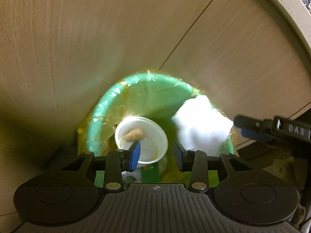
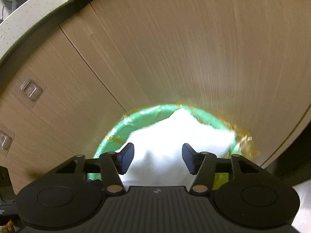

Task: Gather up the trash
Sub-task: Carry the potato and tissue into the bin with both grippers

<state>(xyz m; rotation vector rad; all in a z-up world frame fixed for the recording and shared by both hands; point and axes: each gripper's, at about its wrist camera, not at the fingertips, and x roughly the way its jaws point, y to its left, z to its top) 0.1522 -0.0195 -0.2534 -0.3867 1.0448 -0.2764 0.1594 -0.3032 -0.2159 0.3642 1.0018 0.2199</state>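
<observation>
Left tongs (image 1: pixel 157 152): I hold them open, empty, above the green bin (image 1: pixel 101 106).
Cup (image 1: pixel 141 139): white foam, lower centre, dropping into the bin just ahead of my left fingers.
Tissue (image 2: pixel 175 136): white wad, lower centre, just past my open right tongs (image 2: pixel 158 158), which are nearer it.

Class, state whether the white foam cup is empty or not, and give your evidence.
Not empty. In the left wrist view, the cup holds a tan lump and brownish residue, tipped inside the green bin.

Both wrist cameras look closely down into the same green bin (image 1: pixel 108 99).
</observation>
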